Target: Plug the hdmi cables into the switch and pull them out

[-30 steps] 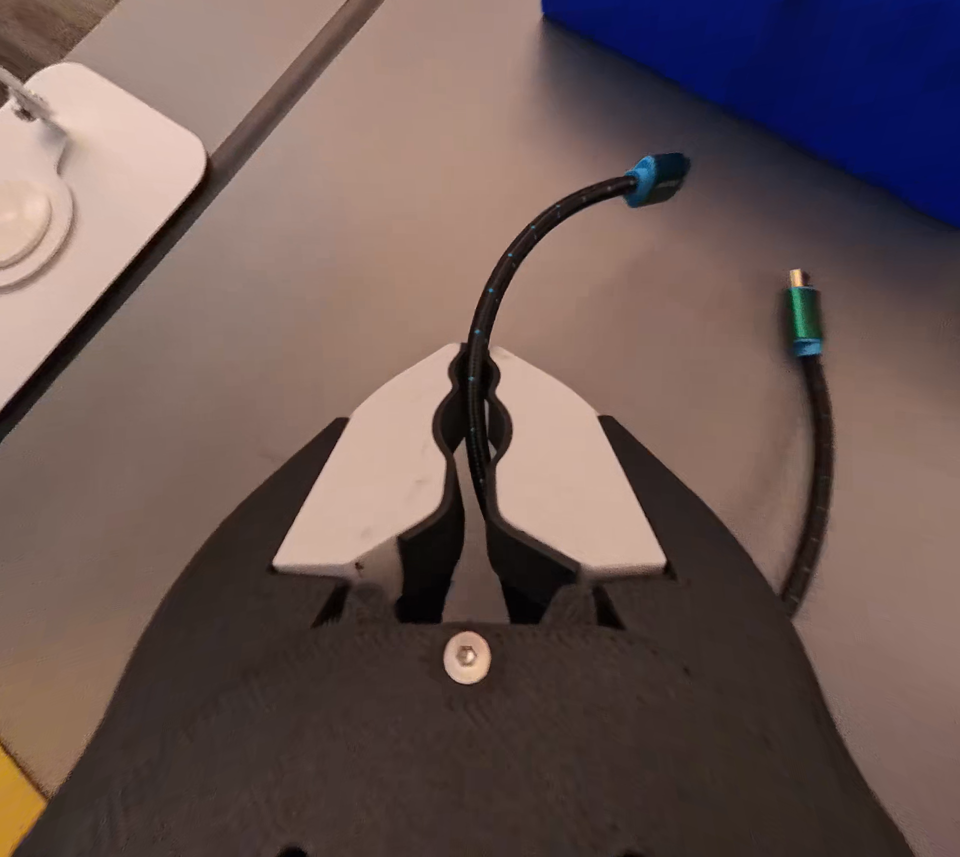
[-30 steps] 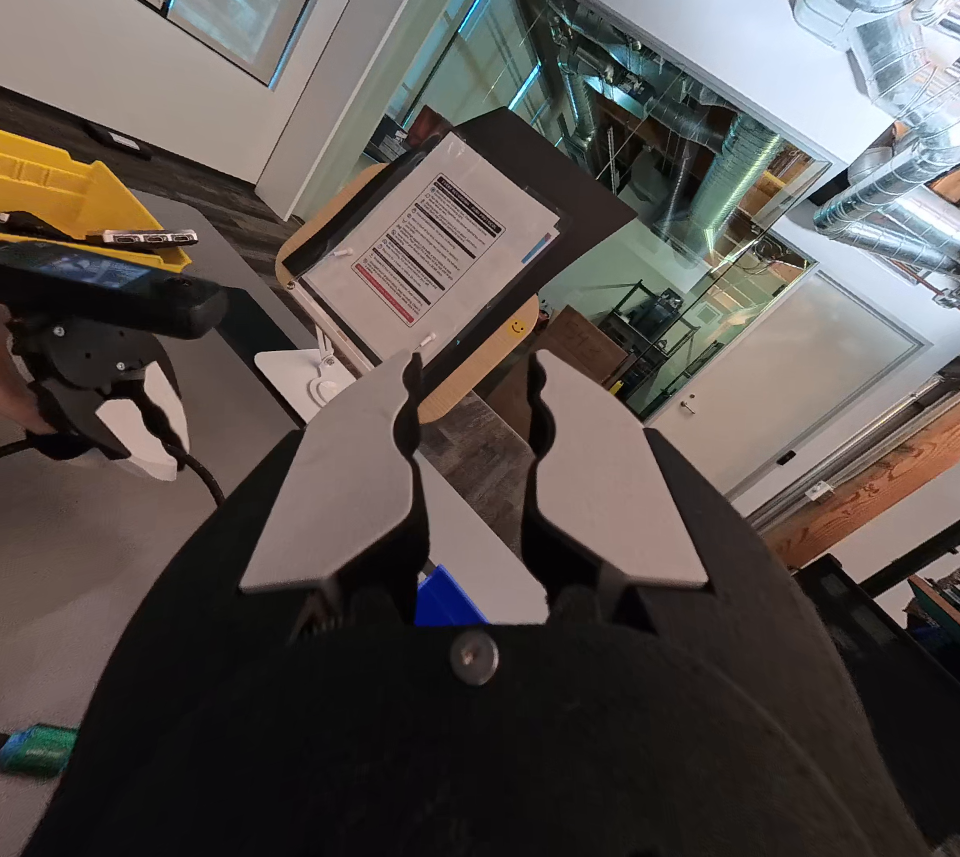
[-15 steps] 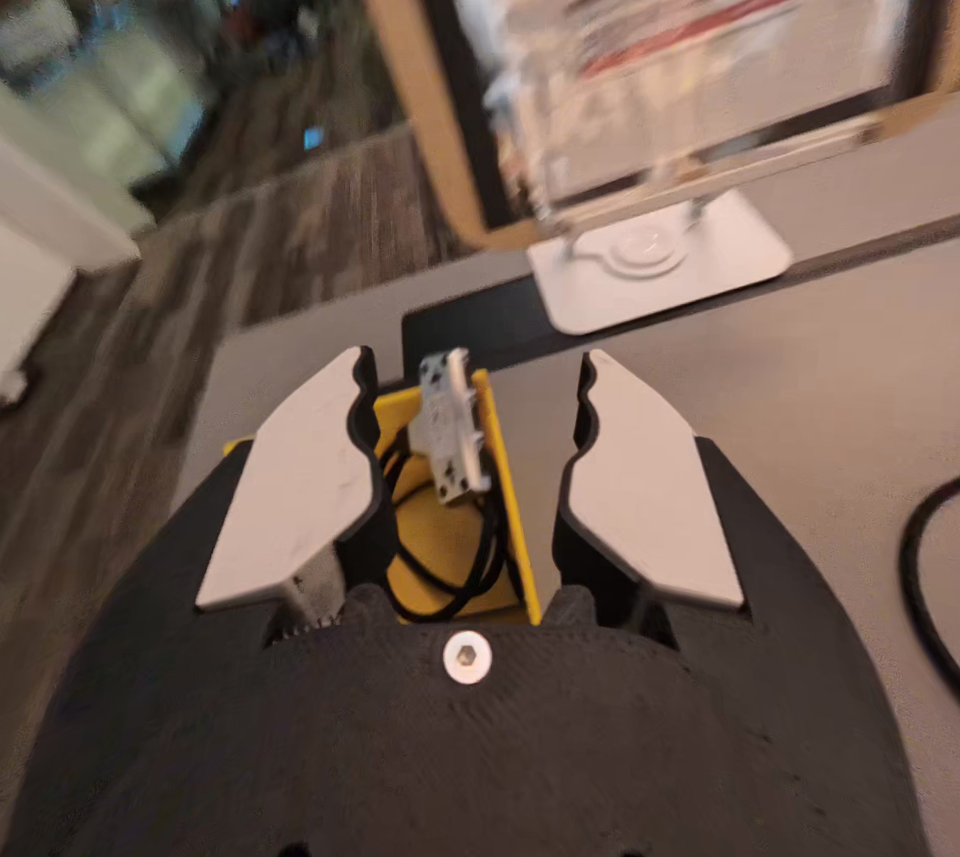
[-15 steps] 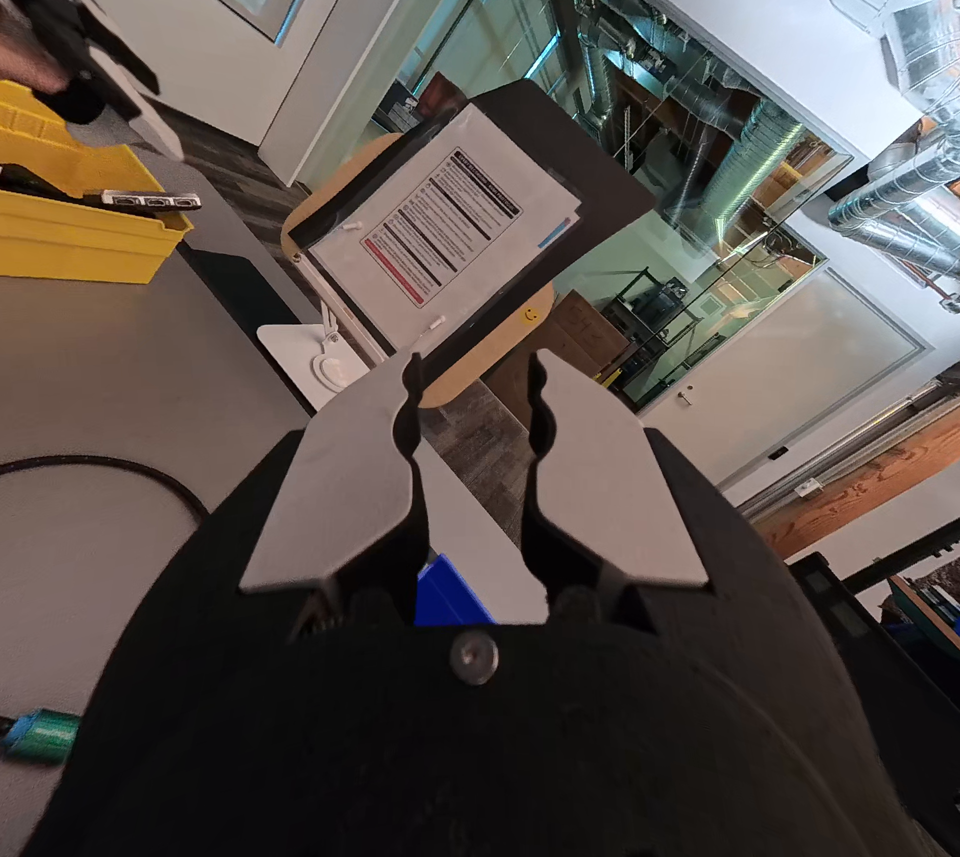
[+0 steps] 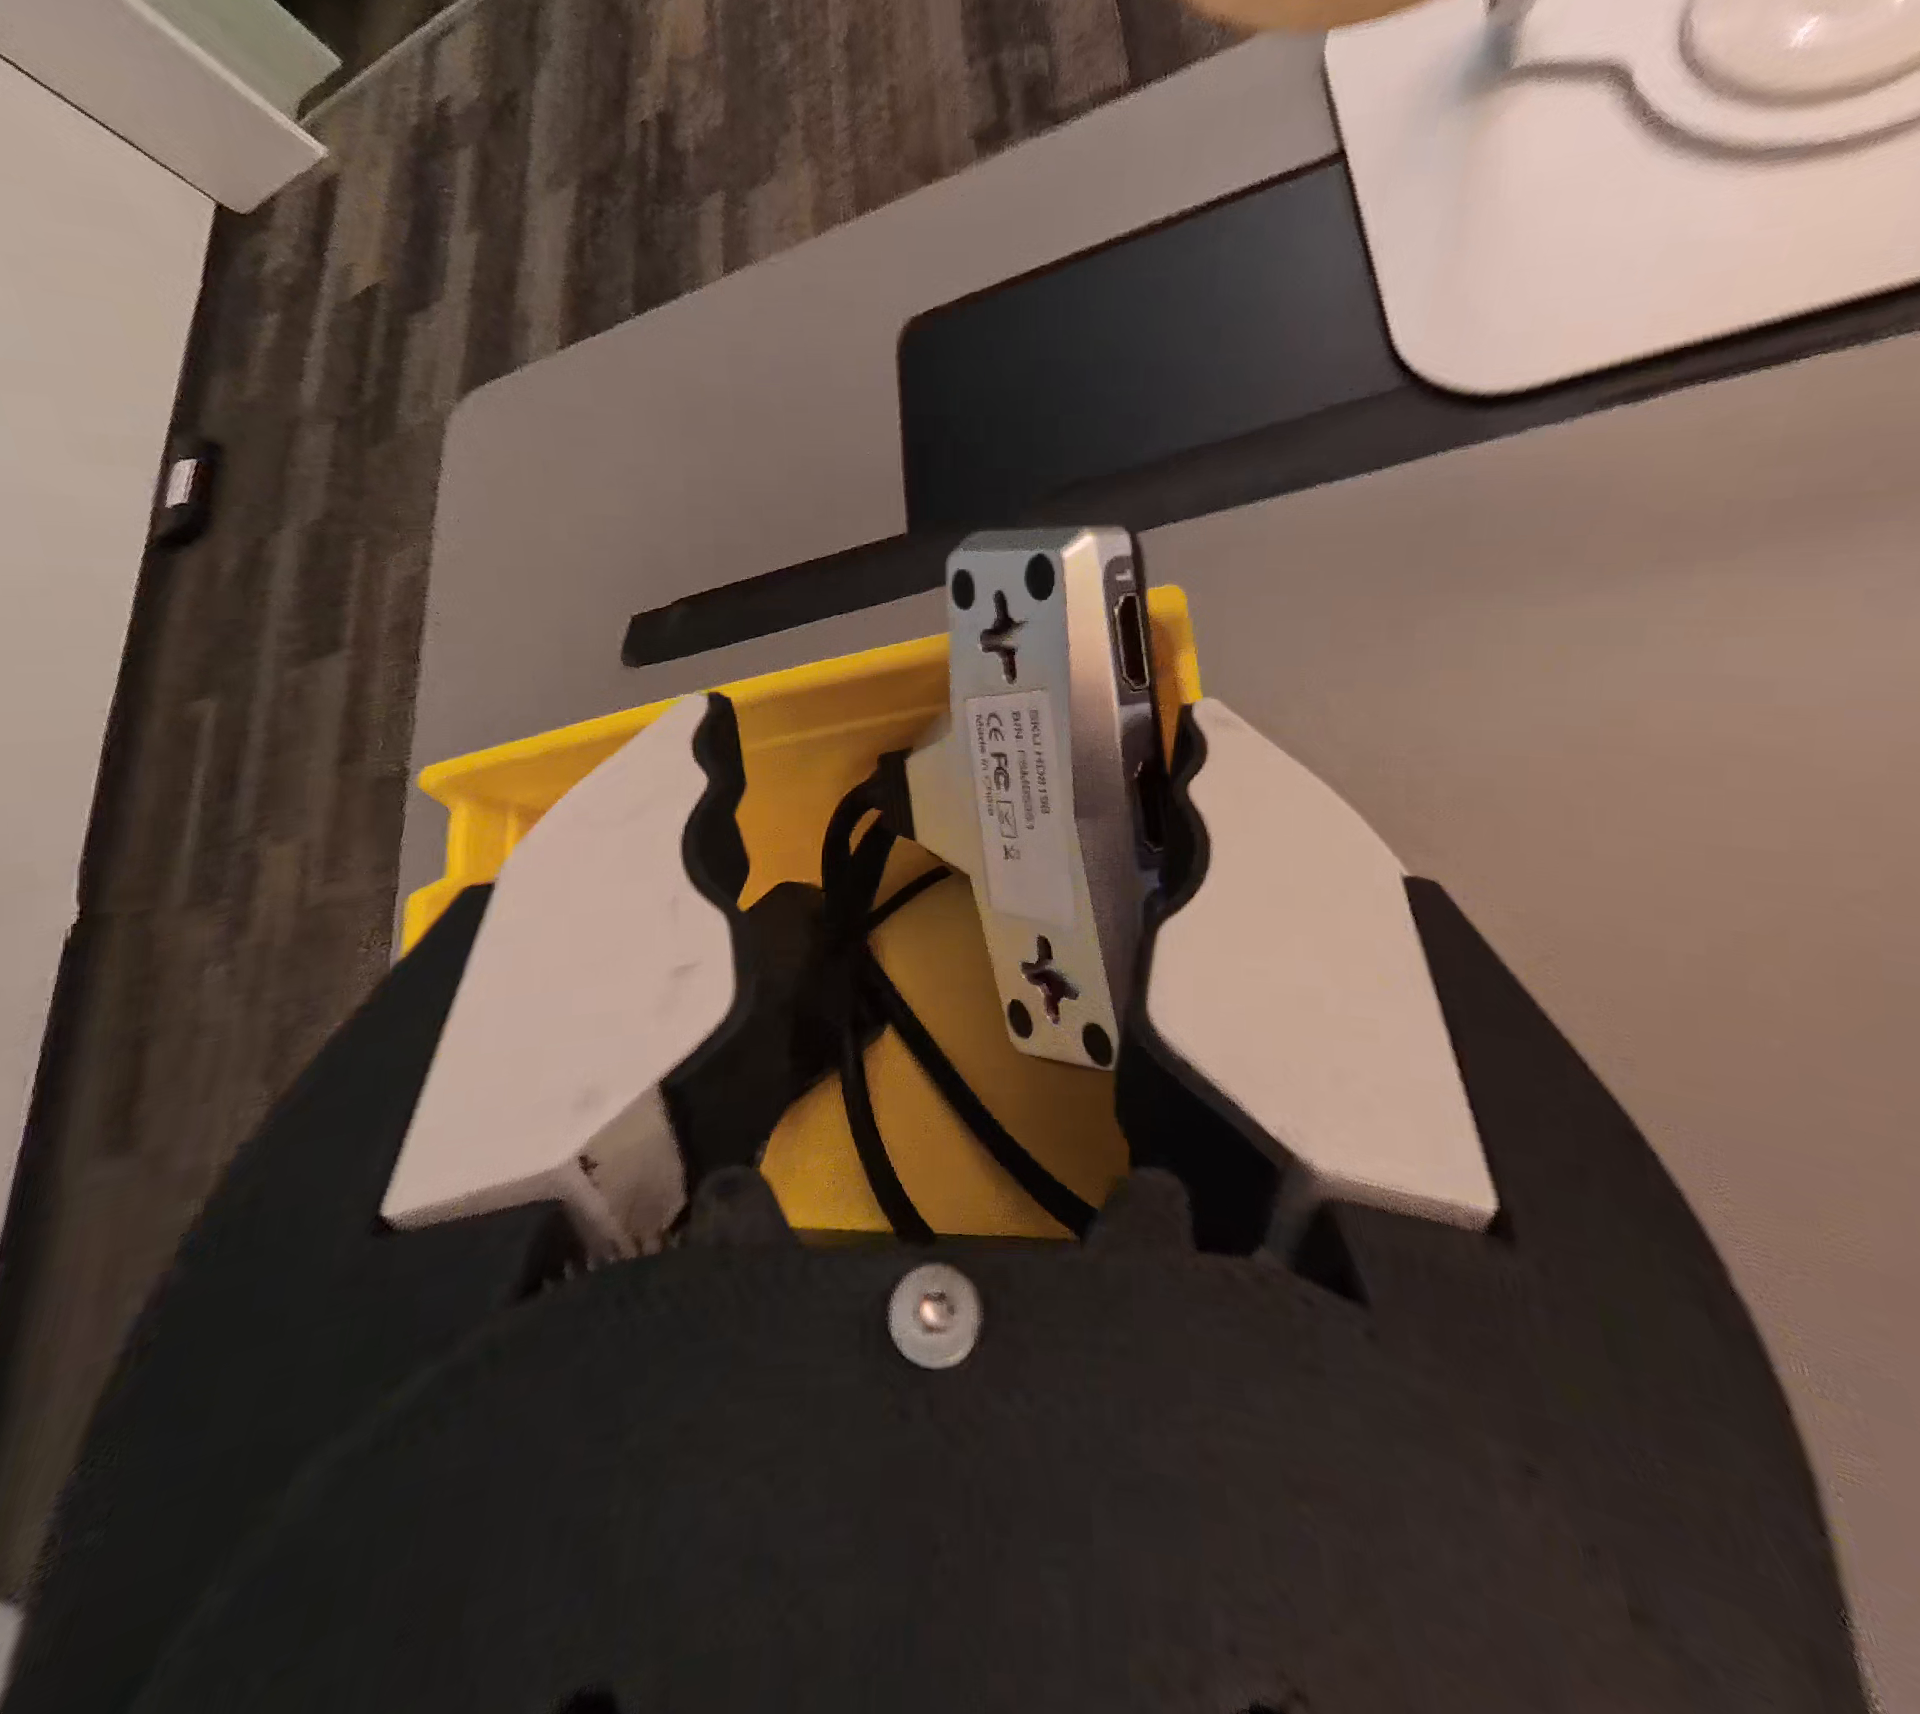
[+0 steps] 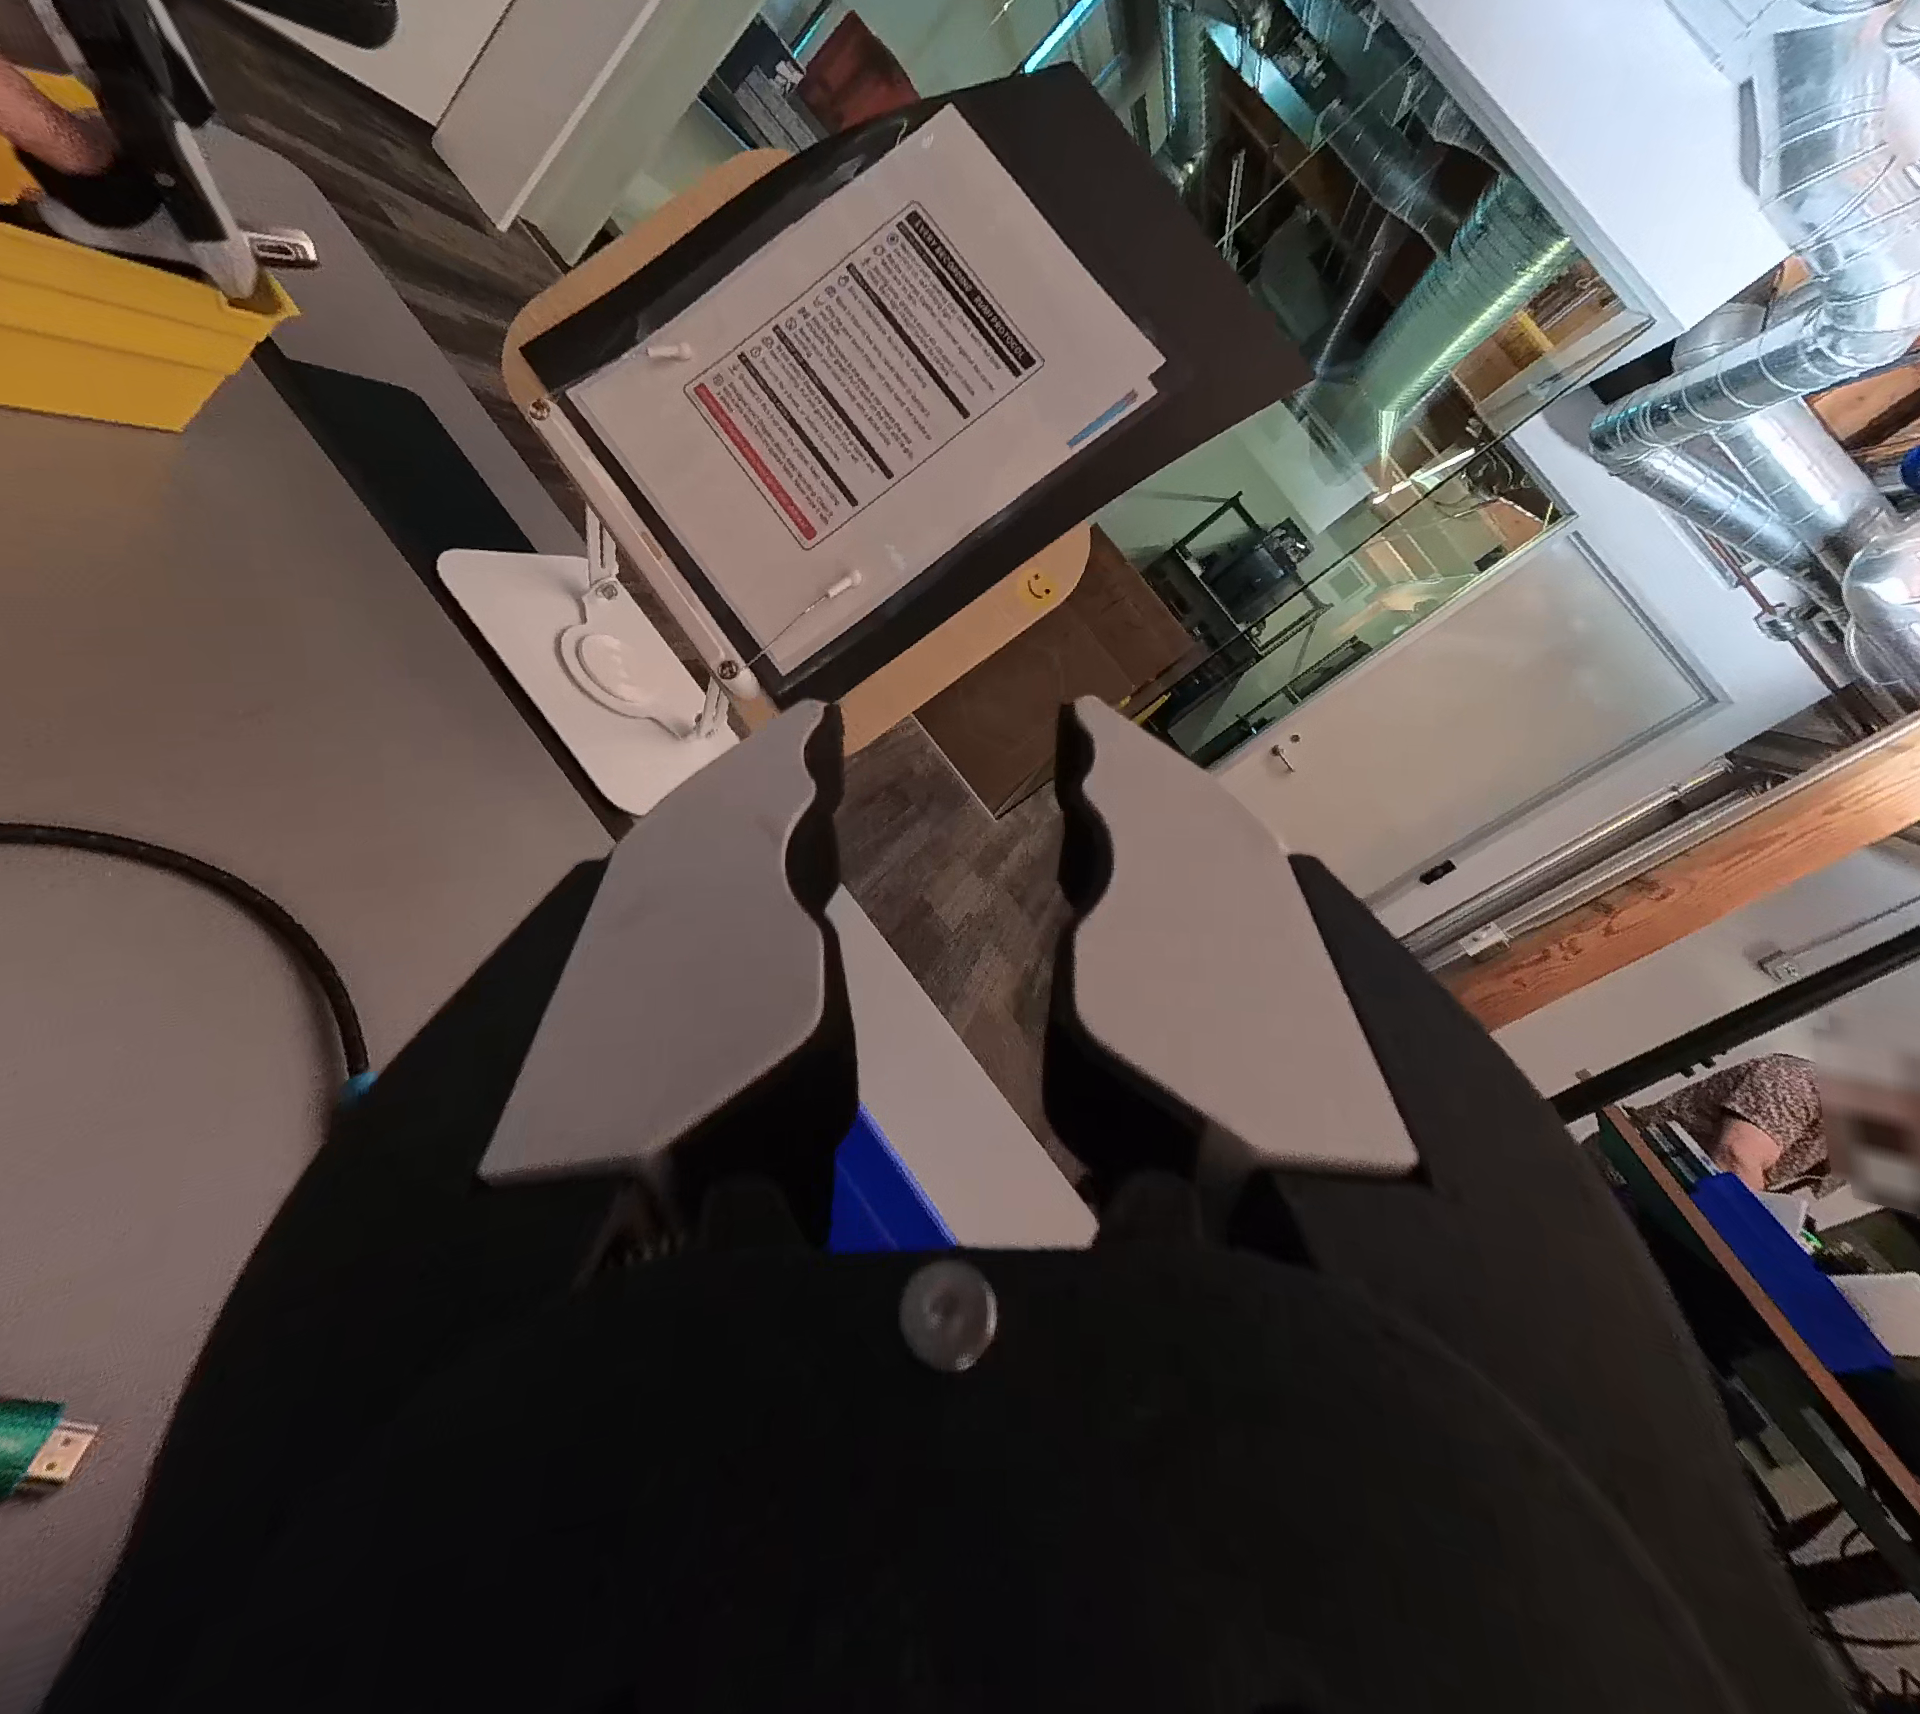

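In the left wrist view, a silver HDMI switch [image 5: 1049,791] leans on its edge against the right wall of a yellow bin [image 5: 831,698], with its ports facing right. My left gripper [image 5: 956,719] is open, with the switch between its fingers, close to the right finger. Black cables [image 5: 862,989] lie coiled in the bin. My right gripper [image 6: 940,729] is open and empty, raised and pointing up over the table's far edge. A black HDMI cable [image 6: 260,906] and a green plug [image 6: 31,1456] lie on the grey table. The left gripper [image 6: 197,210] also shows over the bin [image 6: 104,345].
A sign board [image 6: 862,407] stands on a white base [image 6: 561,625], which also shows in the left wrist view [image 5: 1662,158], at the table's far edge. A black strip [image 5: 1091,417] runs behind the bin. A blue bin [image 6: 883,1186] sits behind my right gripper.
My left gripper let go of the blue-plug cable, opened, swung to the yellow bin and closed in around the switch. My right gripper stayed open and shifted only slightly.
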`<control>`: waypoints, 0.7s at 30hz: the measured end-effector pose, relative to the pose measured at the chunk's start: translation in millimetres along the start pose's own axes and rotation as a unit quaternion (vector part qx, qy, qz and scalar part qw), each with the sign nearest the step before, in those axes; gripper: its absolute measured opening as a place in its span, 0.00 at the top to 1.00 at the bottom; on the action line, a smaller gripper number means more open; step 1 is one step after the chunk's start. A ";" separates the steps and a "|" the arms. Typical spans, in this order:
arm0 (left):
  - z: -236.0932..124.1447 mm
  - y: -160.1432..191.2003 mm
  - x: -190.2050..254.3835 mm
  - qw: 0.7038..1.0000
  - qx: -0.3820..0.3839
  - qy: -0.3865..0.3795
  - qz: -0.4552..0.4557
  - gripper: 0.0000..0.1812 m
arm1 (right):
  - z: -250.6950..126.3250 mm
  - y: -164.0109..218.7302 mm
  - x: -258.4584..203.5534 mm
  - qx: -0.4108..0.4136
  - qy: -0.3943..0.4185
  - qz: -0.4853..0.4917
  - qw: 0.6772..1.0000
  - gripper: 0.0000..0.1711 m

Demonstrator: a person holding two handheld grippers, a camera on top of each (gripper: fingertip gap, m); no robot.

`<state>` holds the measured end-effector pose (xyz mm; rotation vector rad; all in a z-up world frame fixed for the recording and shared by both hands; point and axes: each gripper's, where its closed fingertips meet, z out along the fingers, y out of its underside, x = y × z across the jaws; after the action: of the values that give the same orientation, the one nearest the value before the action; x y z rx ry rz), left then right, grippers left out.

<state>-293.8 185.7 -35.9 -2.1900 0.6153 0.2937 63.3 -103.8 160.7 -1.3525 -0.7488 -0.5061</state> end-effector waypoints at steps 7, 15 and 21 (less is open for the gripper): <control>-9.0 4.2 2.7 0.998 -0.012 0.015 0.060 0.80 | -4.6 0.8 5.6 -0.002 0.012 0.001 1.000 0.77; -35.1 36.6 -60.6 0.998 -0.063 -0.031 0.006 0.84 | -7.2 5.7 8.5 -0.011 0.014 0.001 1.000 0.77; -15.3 64.2 -64.3 0.991 -0.095 0.075 -0.057 0.85 | -1.0 7.4 0.1 -0.020 0.003 -0.007 1.000 0.77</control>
<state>-382.2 160.3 -42.5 -2.4371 0.5608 0.1336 68.9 -103.5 155.7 -1.3838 -0.7479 -0.5387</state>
